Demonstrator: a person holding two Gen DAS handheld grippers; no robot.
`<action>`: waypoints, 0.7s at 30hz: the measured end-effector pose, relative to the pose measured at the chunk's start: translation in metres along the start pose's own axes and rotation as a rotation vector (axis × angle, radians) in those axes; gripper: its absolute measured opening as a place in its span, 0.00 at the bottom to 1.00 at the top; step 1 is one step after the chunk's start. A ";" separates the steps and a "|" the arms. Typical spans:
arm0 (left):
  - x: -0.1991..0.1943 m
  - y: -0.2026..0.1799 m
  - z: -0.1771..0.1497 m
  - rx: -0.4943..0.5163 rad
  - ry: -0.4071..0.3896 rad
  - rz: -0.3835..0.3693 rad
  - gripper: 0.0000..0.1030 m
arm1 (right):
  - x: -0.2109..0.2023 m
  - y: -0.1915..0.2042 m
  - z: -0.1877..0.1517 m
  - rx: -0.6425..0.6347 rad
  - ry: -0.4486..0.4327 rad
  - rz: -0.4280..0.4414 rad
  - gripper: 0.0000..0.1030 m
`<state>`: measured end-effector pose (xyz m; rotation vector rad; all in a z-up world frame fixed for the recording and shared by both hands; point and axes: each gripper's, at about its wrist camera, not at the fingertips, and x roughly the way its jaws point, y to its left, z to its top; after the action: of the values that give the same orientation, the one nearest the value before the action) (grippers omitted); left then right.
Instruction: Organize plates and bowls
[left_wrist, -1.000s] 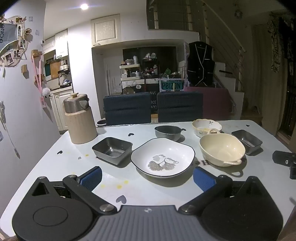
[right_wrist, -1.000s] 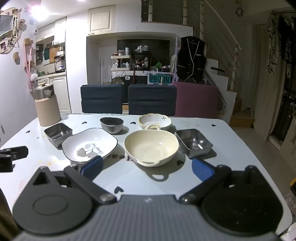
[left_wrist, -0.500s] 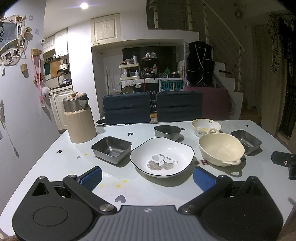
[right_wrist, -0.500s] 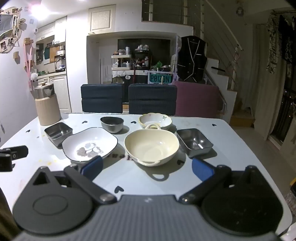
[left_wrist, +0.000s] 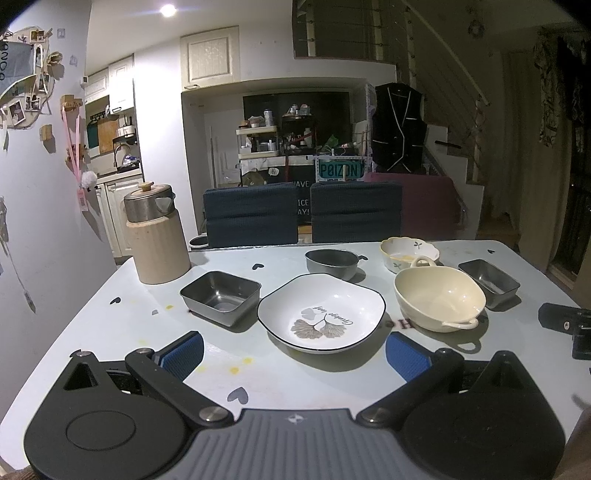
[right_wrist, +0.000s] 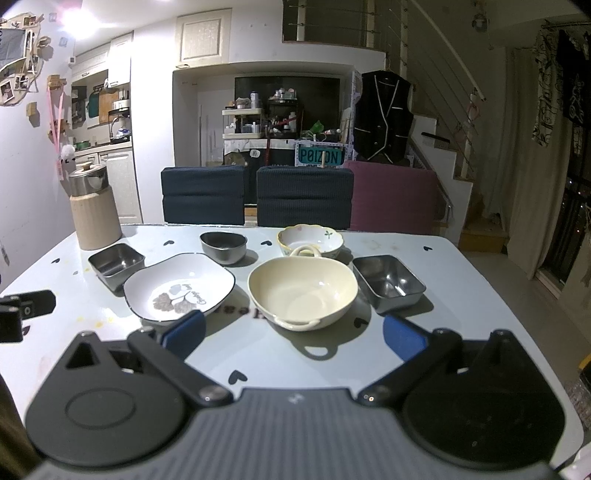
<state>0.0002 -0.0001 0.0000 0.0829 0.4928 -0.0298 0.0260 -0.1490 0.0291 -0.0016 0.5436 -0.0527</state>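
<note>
While nothing is gripped, both tools hang released over the counter (left_wrist: 140, 295), dishes unstacked.
L→R: left tool (left_wrist: 294, 354) faces the white plate (left_wrist: 321, 312), script unreadable; right tool (right_wrist: 294, 334) faces the cream bowl (right_wrist: 303, 288), likely first pick. Background sign: "POIZON".

The left gripper (left_wrist: 293, 349) is held level, its blue-padded fingers (left_wrist: 183, 350) spread wide and empty. The right gripper (right_wrist: 293, 334) matches it.
</note>
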 end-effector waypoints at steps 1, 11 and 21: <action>0.000 0.000 0.000 0.000 0.000 0.000 1.00 | 0.000 0.000 0.001 0.001 0.000 0.000 1.00; 0.002 -0.014 -0.004 -0.003 0.002 -0.002 1.00 | -0.001 0.000 0.002 0.000 0.003 0.000 1.00; 0.011 -0.026 -0.010 -0.005 0.000 0.000 1.00 | -0.001 0.000 0.001 0.002 0.004 0.000 1.00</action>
<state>0.0037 -0.0253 -0.0163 0.0778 0.4934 -0.0287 0.0252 -0.1486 0.0307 0.0001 0.5475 -0.0529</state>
